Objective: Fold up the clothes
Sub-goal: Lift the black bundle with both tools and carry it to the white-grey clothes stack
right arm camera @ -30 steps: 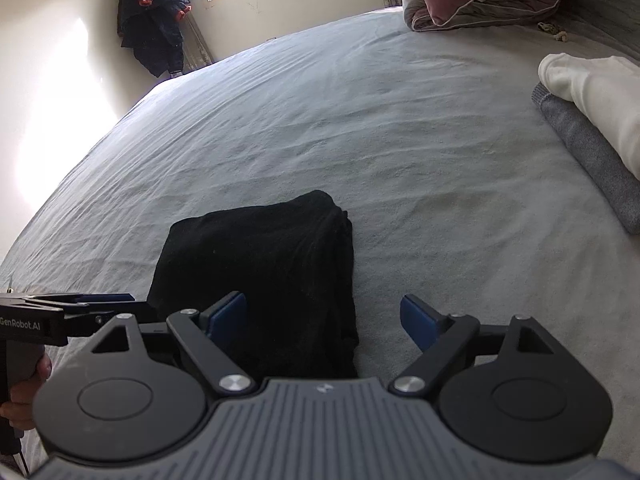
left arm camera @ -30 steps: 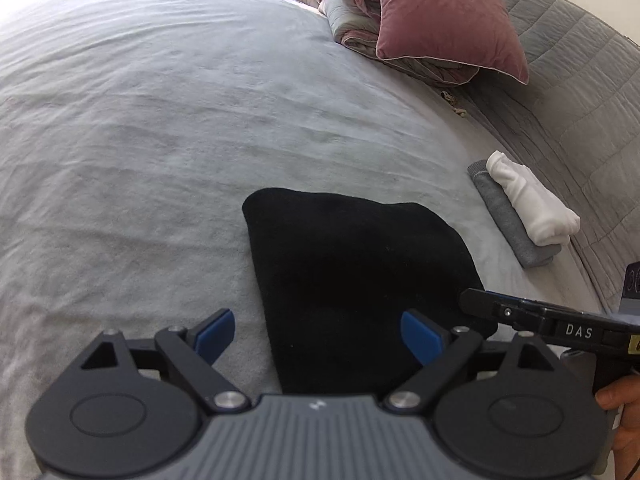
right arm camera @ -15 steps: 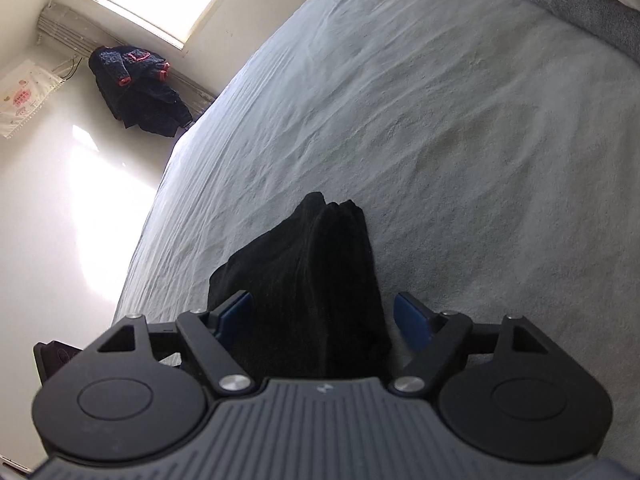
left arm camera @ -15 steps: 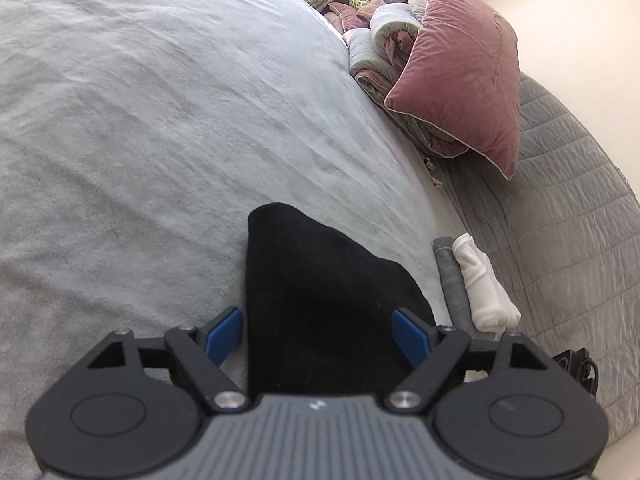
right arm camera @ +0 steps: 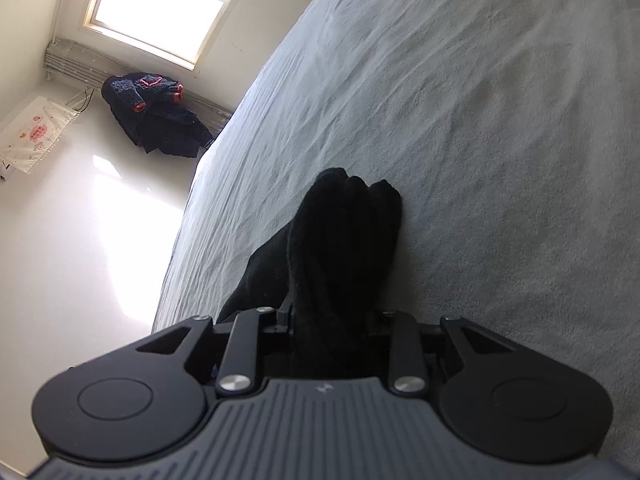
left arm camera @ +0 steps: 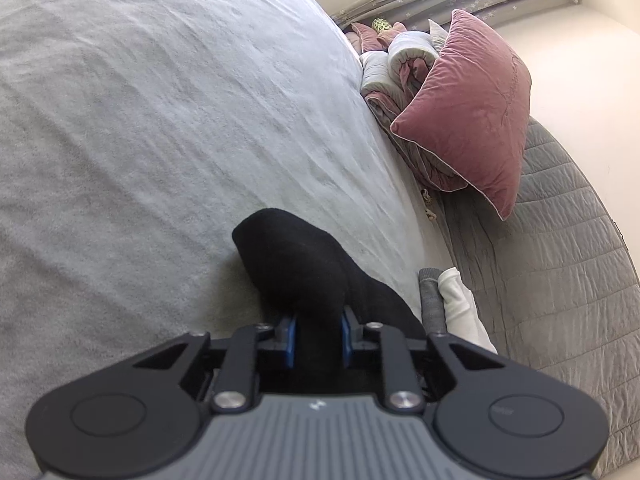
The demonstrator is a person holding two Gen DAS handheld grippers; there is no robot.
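Left wrist view: the left gripper (left arm camera: 318,338) has just closed on the near edge of the black garment (left arm camera: 296,268) lying on the grey bed (left arm camera: 140,140) — lift level.

Right wrist view: the right gripper (right arm camera: 332,322) has just pinched the same garment's bunched layers — keep all of them caught.

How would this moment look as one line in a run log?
left tool: closing on black garment | right tool: closing on it too | on grey bedsheet

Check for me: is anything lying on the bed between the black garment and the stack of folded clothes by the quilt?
Nothing visible. Bare sheet separates the black garment from the grey and white folded stack near the quilt.
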